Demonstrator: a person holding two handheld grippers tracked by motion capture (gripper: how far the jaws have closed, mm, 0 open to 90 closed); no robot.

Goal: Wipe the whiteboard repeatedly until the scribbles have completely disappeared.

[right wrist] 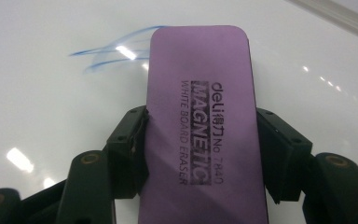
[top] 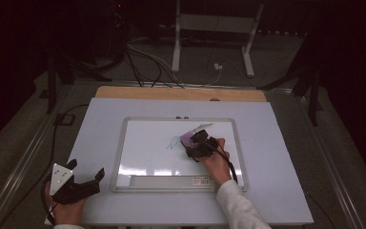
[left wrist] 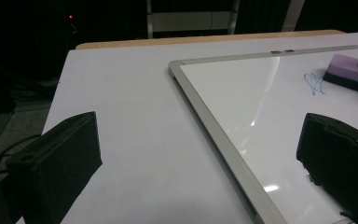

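Note:
A purple magnetic whiteboard eraser lies flat on the whiteboard, and my right gripper is shut on its two long sides. In the high view the eraser sits near the board's middle, with the right gripper just behind it. Blue pen scribbles lie on the board right at the eraser's far end; the same blue marks run partly under it. My left gripper rests at the table's front left, open and holding nothing, its jaws wide apart over the table beside the board's left frame.
The whiteboard's metal frame and its bottom tray lie on a white table top with a wooden strip at the far edge. Cables and a white stand lie on the dark floor beyond.

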